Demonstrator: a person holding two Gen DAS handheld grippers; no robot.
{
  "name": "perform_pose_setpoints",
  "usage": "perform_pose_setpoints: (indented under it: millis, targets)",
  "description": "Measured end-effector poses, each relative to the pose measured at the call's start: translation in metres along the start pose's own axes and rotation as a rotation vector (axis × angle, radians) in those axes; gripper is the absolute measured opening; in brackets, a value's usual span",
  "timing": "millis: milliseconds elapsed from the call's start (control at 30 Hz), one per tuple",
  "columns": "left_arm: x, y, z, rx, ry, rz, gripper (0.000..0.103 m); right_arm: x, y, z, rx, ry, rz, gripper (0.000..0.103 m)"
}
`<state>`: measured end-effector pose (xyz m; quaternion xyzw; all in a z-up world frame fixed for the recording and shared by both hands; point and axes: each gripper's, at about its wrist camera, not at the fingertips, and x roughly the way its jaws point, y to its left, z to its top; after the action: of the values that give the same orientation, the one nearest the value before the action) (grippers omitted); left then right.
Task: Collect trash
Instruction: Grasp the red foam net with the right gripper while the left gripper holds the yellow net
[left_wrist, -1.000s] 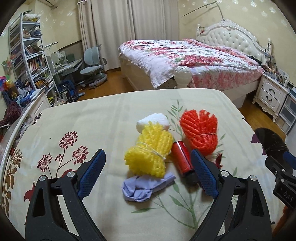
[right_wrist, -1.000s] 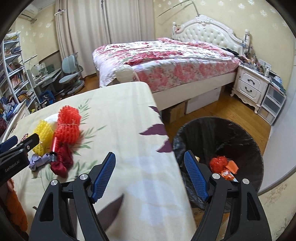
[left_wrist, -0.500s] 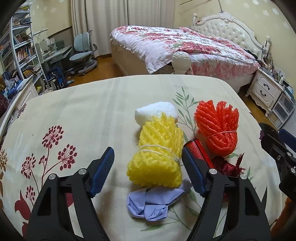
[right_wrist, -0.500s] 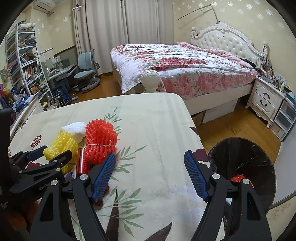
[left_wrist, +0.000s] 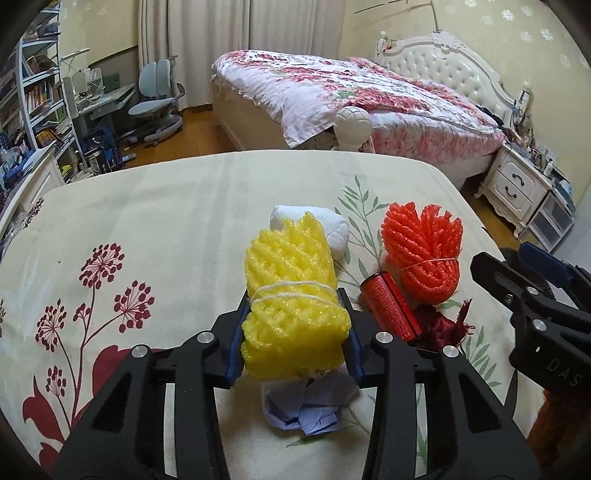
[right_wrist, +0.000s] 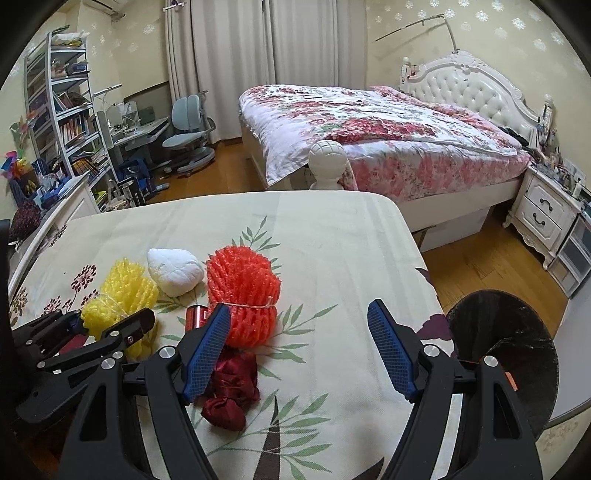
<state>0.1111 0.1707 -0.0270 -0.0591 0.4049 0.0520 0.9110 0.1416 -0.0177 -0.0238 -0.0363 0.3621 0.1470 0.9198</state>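
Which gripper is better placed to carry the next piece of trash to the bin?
Left. The left gripper is shut on the yellow foam net. The right gripper is open and empty beside the orange foam net, though nearer the black bin.

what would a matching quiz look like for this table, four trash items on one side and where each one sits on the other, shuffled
Things:
1. yellow foam net
2. white wad
3. red cylinder
4. dark red cloth

Places:
A. lying between the yellow and orange nets
B. just below the orange foam net, by the right gripper's left finger
C. between the left gripper's fingers
D. at the far end of the yellow net

Pairs: 1-C, 2-D, 3-A, 4-B
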Motion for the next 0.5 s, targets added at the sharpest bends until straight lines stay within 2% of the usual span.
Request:
perform_pose_setpoints:
  millis: [300,467,500]
  targets:
    - [-0.020,0.023,0.008,-0.010,-0.069,0.082,0.041,0.032,0.024,0.012,-0.038,0.059,0.026,0.074]
    - [-0.019,0.037,0.006,-0.038,-0.064,0.100,0.041,0.051,0.031,0.013,-0.050,0.107,0.025,0.074]
    - [-0.018,0.039,0.005,-0.043,-0.061,0.103,0.041,0.052,0.032,0.013,-0.053,0.110,0.024,0.066]
